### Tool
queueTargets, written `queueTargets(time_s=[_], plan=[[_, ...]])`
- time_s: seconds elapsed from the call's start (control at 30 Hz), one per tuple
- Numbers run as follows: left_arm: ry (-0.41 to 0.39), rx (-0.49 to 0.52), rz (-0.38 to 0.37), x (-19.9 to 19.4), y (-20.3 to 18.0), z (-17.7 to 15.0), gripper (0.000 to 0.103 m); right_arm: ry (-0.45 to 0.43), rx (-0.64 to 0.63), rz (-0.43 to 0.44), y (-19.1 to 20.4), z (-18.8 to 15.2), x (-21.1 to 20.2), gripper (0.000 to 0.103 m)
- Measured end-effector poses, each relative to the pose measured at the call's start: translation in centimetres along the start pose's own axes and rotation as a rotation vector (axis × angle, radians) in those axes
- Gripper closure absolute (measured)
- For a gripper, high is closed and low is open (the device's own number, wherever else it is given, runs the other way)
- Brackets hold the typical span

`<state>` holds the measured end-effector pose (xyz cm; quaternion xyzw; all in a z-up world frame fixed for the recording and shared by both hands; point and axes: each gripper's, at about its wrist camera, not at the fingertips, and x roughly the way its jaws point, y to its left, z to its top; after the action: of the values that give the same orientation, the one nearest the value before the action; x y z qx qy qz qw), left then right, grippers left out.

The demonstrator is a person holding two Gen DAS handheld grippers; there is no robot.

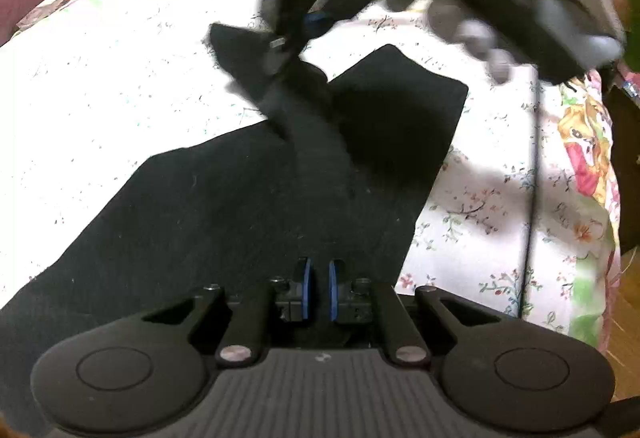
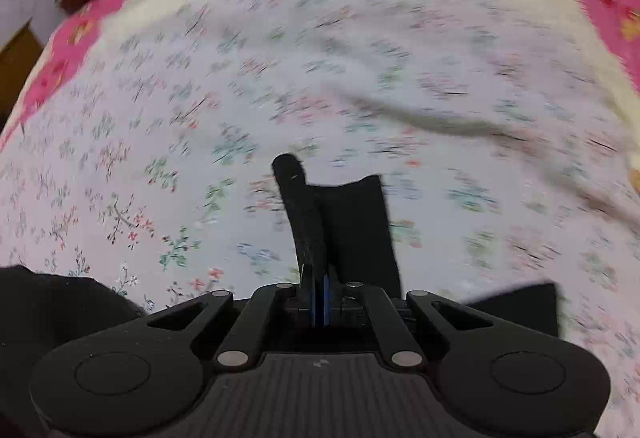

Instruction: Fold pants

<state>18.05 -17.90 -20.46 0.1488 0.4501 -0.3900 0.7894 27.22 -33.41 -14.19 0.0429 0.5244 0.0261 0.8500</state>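
A: Count? One pair of black pants (image 1: 248, 206) spread on the floral bedsheet (image 1: 100, 86), two grippers.
B: Right gripper (image 2: 320, 298) is clenched on a pants edge, cloth sticking up toward 12 o'clock (frame blurred).
A: Left gripper (image 1: 319, 290) sits over the pants, jaws nearly together; grip unclear.

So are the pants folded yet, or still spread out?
Mostly spread: black pants lie flat on the bedsheet, one end lifted in the right gripper.

A bed under a floral sheet (image 1: 480, 198) carries black pants (image 1: 240, 206) spread across it.
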Motion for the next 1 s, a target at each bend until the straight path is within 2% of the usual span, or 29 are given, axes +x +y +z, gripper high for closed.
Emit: queueTargets(time_s=[0.13, 0.27, 0.37, 0.53, 0.67, 0.8, 0.97, 1.0], plan=[[-0.012, 0.027, -0.008, -0.6, -0.5, 0.5, 0.085, -0.023, 0.115, -0.008, -4.1, -2.2, -3.1, 0.103], [-0.003, 0.069, -0.036, 0.0, -1.9, 1.4, 0.084, -0.028, 0.211, 0.000, -6.9, -4.9, -4.3, 0.103], [0.016, 0.116, -0.053, 0.7, -3.2, 1.7, 0.080, 0.014, 0.274, -0.015, -8.8, -7.2, -3.5, 0.103], [0.050, 0.168, -0.071, 1.7, -5.0, 1.6, 0.079, 0.040, 0.402, 0.017, -11.3, -10.2, -2.4, 0.103], [0.060, 0.172, -0.080, 2.8, -5.6, 2.1, 0.078, 0.005, 0.397, 0.002, -12.0, -10.0, -1.9, 0.103], [0.062, 0.184, -0.091, 3.5, -6.2, 2.7, 0.078, 0.021, 0.401, 0.011, -12.5, -10.3, -1.2, 0.103], [0.024, 0.167, -0.084, 3.0, -6.3, 3.4, 0.078, 0.042, 0.404, -0.003, -12.9, -10.0, -1.5, 0.103], [0.014, 0.149, -0.083, 2.8, -6.1, 3.5, 0.078, 0.047, 0.413, 0.005, -13.0, -9.8, -1.6, 0.095]])
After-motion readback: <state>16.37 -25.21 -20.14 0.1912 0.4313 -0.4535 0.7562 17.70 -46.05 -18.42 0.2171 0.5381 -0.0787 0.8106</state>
